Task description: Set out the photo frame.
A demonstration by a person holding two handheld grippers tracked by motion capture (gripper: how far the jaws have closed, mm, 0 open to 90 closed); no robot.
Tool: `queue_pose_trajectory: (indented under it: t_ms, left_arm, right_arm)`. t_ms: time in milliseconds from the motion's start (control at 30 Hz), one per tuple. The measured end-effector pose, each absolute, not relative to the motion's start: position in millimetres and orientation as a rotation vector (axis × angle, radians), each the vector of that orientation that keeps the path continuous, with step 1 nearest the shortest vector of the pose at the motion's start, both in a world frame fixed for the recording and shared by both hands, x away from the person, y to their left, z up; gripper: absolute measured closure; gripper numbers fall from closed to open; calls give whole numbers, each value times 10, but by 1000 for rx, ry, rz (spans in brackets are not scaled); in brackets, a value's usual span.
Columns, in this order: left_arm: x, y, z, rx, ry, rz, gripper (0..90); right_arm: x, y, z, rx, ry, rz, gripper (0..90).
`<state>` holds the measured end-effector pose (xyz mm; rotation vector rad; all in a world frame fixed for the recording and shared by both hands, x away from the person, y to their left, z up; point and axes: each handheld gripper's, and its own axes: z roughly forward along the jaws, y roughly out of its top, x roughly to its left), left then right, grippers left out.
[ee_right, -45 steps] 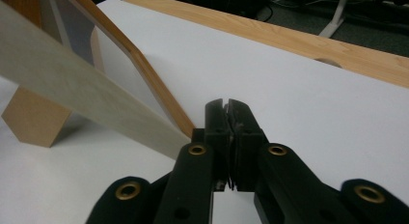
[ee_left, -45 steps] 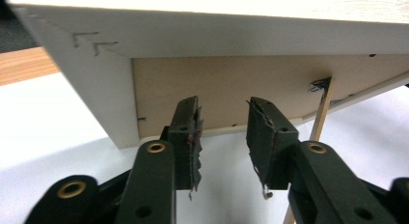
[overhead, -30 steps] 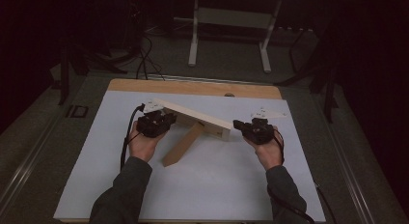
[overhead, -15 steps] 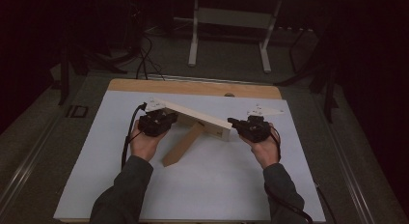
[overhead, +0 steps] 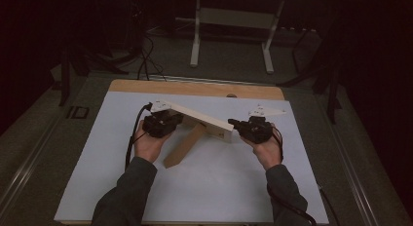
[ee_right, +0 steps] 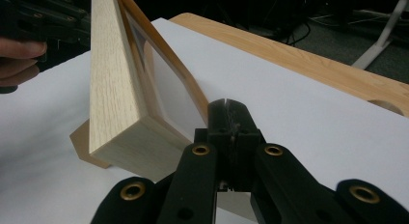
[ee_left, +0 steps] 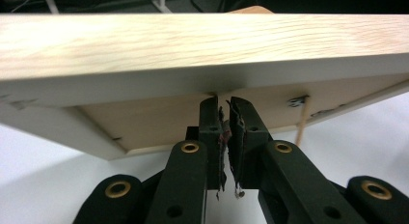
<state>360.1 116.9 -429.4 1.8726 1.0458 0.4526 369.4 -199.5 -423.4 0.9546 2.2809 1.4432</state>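
Observation:
A pale wooden picture frame (overhead: pixel 204 120) is held tilted above the white sheet, and its brown back stand (overhead: pixel 184 147) reaches down to the sheet. My left gripper (overhead: pixel 178 120) is at the frame's left end. In the left gripper view its jaws (ee_left: pixel 223 104) have just been closing; they stand nearly together with nothing seen between them, tips up against the frame's underside (ee_left: pixel 193 45). My right gripper (overhead: pixel 233 122) is at the frame's right end. In the right gripper view it (ee_right: pixel 226 104) is shut, tips beside the inner rim of the frame (ee_right: pixel 108 89).
A white sheet (overhead: pixel 219 187) covers a wooden table whose bare far edge (overhead: pixel 195 88) has a round hole at the right. A metal stand (overhead: pixel 231 21) and cables lie on the dark floor beyond. The sheet is bare in front of both hands.

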Motion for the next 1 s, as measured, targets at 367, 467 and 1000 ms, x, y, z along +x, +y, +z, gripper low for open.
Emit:
queue_pose_trajectory:
  t_ms: [367,467,1000]
  left_arm:
    - [3583,1063,-4262,1888,1018,446,855]
    - [3578,1037,-4261,1888,1013,441,857]
    - [3531,791,-4290,1928,965,429,858]
  right_arm:
    - [3680,-1978,-4217,939,2297,1441,895]
    - [3677,-1972,-4209,935,2299,1441,896]
    - [3657,-1946,-4199,929,2300,1457,896]
